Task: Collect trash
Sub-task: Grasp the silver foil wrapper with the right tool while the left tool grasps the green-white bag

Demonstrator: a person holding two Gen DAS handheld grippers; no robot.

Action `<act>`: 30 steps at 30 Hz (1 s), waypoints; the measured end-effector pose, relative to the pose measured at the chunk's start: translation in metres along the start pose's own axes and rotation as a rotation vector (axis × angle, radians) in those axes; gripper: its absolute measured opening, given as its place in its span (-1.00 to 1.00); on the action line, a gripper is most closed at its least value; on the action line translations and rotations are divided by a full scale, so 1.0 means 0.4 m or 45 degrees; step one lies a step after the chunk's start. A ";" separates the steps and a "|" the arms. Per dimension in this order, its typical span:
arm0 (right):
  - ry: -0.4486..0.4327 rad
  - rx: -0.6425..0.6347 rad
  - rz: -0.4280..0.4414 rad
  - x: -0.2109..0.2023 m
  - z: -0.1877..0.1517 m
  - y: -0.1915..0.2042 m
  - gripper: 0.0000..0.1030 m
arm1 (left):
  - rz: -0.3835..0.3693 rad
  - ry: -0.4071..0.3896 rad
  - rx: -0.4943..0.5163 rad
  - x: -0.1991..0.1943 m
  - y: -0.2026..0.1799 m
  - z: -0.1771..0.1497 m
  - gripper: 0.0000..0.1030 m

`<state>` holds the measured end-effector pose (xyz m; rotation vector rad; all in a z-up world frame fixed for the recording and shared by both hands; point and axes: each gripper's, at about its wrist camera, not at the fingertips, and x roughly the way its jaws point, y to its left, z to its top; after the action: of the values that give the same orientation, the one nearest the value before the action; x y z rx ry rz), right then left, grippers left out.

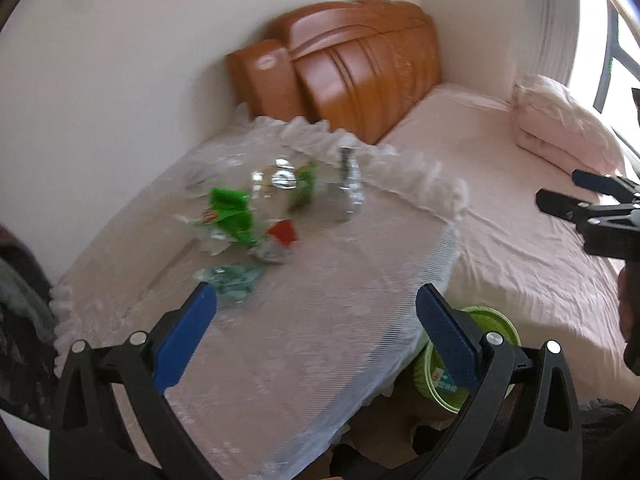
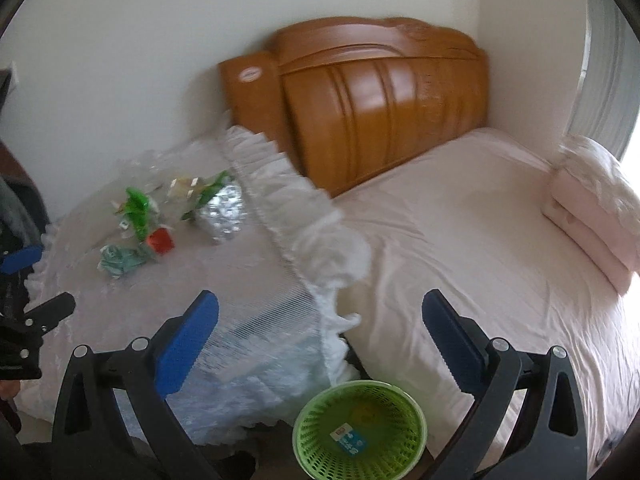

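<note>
- On the lace-covered table (image 1: 320, 320) beside the bed, the trash lies in a loose cluster toward the far side: a green wrapper (image 1: 230, 210), a small red piece (image 1: 283, 231) just beside it, a crumpled pale-teal wrapper (image 1: 234, 278) nearest the camera, and a crinkled silver foil wrapper (image 1: 350, 184) at the back right.
- Clear plastic lies among these pieces; its outline is too blurred to make out.
- Below the table's near corner, a green mesh basket (image 2: 360, 432) stands on the floor, between table and bed, with a small label inside it.
- Left gripper (image 1: 316, 308) hovers above the table's near half, its blue-padded fingers spread wide and holding nothing; the teal wrapper sits just beyond its left fingertip.
- Right gripper (image 2: 320, 312) hangs over the gap between table and bed, above the basket, fingers likewise wide apart and empty.
- Each gripper shows at the edge of the other's view.
- Beyond the table, a pink-sheeted bed (image 2: 460, 240) meets a carved wooden headboard (image 2: 372, 100) against the wall.
- A folded pink quilt (image 2: 592, 216) rests on the bed's far side, near the bright window.
</note>
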<state>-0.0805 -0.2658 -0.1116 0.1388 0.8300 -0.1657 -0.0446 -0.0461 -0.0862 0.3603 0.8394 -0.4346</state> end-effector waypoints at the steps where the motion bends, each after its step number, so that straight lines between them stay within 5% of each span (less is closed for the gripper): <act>1: 0.002 -0.009 0.015 0.009 0.005 0.011 0.96 | 0.009 -0.003 -0.009 0.000 0.011 -0.004 0.86; 8: 0.107 -0.167 0.092 0.262 0.126 0.170 0.96 | 0.091 0.027 -0.109 0.025 0.127 -0.020 0.86; 12: 0.209 0.039 0.172 0.394 0.194 0.198 0.96 | 0.155 0.052 -0.129 0.032 0.184 -0.034 0.86; 18: 0.386 0.319 0.079 0.517 0.240 0.175 0.95 | 0.204 0.108 -0.272 0.047 0.267 -0.067 0.86; 20: 0.435 0.342 0.079 0.534 0.234 0.168 0.57 | 0.213 0.128 -0.309 0.056 0.282 -0.079 0.86; 22: 0.495 0.366 0.120 0.551 0.215 0.159 -0.15 | 0.212 0.147 -0.329 0.065 0.287 -0.087 0.86; 25: 0.513 0.380 0.159 0.547 0.196 0.140 -0.72 | 0.183 0.178 -0.349 0.099 0.284 -0.085 0.86; 30: 0.476 0.402 0.248 0.509 0.161 0.105 -0.86 | 0.127 0.219 -0.424 0.164 0.275 -0.055 0.86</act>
<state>0.1095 -0.2556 -0.2173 0.5585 1.1527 -0.0864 0.0354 0.0433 -0.1359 0.1307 1.0378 -0.1666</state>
